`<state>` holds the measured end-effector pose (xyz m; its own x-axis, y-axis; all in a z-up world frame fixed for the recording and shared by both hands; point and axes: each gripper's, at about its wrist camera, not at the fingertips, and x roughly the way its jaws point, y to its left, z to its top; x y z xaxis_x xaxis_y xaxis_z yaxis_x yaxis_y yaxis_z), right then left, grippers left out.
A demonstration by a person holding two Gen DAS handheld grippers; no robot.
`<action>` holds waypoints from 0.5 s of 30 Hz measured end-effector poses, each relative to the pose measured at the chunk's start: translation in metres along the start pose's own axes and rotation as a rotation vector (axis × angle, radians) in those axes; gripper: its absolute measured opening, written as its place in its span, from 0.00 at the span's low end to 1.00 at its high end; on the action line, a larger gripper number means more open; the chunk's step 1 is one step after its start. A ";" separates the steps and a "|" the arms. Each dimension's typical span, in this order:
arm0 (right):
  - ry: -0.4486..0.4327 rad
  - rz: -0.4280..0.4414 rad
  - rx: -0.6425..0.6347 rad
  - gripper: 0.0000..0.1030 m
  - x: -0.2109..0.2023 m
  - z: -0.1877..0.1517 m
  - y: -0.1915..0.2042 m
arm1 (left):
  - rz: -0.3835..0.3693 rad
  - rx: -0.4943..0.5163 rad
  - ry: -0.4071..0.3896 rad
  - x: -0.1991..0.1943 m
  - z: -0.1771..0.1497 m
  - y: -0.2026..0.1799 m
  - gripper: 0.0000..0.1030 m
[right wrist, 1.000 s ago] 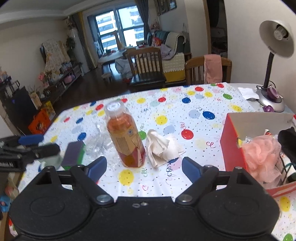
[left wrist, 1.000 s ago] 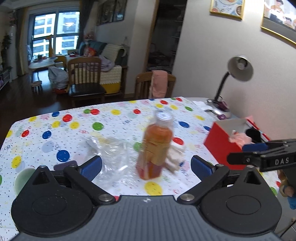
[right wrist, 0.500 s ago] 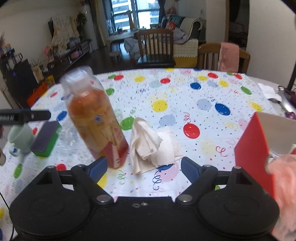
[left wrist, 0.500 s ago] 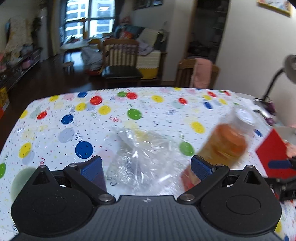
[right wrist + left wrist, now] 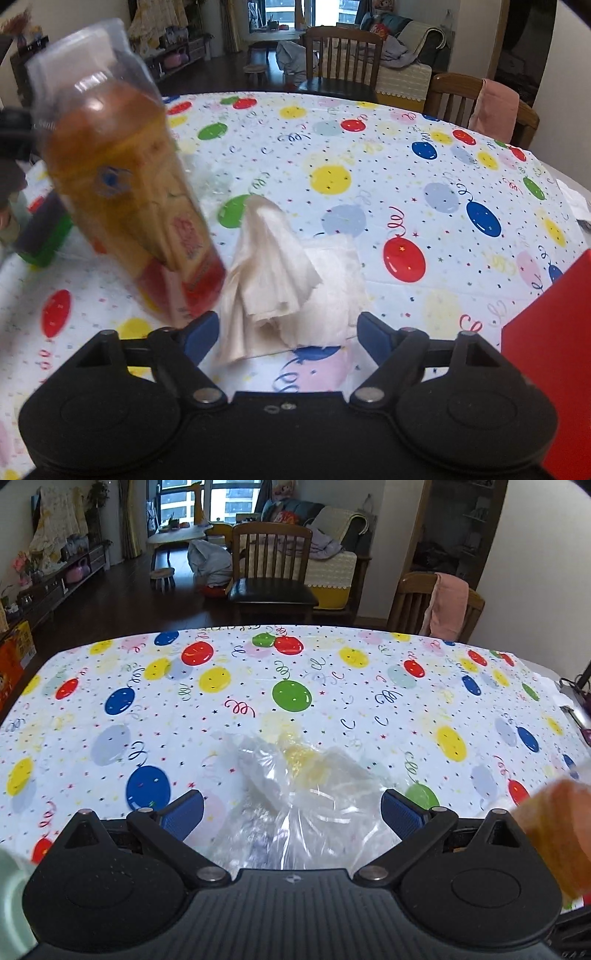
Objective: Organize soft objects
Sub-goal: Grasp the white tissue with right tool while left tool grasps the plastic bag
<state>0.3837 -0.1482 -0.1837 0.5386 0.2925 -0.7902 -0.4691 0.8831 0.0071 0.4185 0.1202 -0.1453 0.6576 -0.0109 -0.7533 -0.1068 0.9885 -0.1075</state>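
Observation:
A crumpled clear plastic bag [image 5: 295, 794] lies on the balloon-print tablecloth, between the open fingers of my left gripper [image 5: 291, 812]. A crumpled white paper towel [image 5: 284, 273] lies between the open fingers of my right gripper [image 5: 288, 330]. A plastic bottle of orange drink [image 5: 125, 177] stands just left of the towel, close to my right gripper's left fingertip [image 5: 201, 332]; its blurred side shows at the right edge of the left wrist view [image 5: 554, 834]. A red box [image 5: 554, 354] stands at the right.
A green and purple sponge [image 5: 44, 236] lies left of the bottle. A pale green cup [image 5: 11, 897] sits at the left edge of the left wrist view. Wooden chairs [image 5: 271, 572] stand beyond the table's far edge.
Both grippers have moved forward and down: the left now straddles the plastic bag and the right straddles the paper towel. The bottle looms larger and blurred.

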 end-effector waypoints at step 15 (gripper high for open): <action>-0.033 -0.007 -0.011 0.56 0.019 0.006 -0.003 | 0.007 -0.070 0.060 0.045 0.012 0.009 0.58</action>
<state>0.3999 -0.1430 -0.1950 0.5647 0.2981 -0.7696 -0.4729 0.8811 -0.0056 0.4565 0.1303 -0.1725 0.6113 -0.0154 -0.7913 -0.1642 0.9756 -0.1459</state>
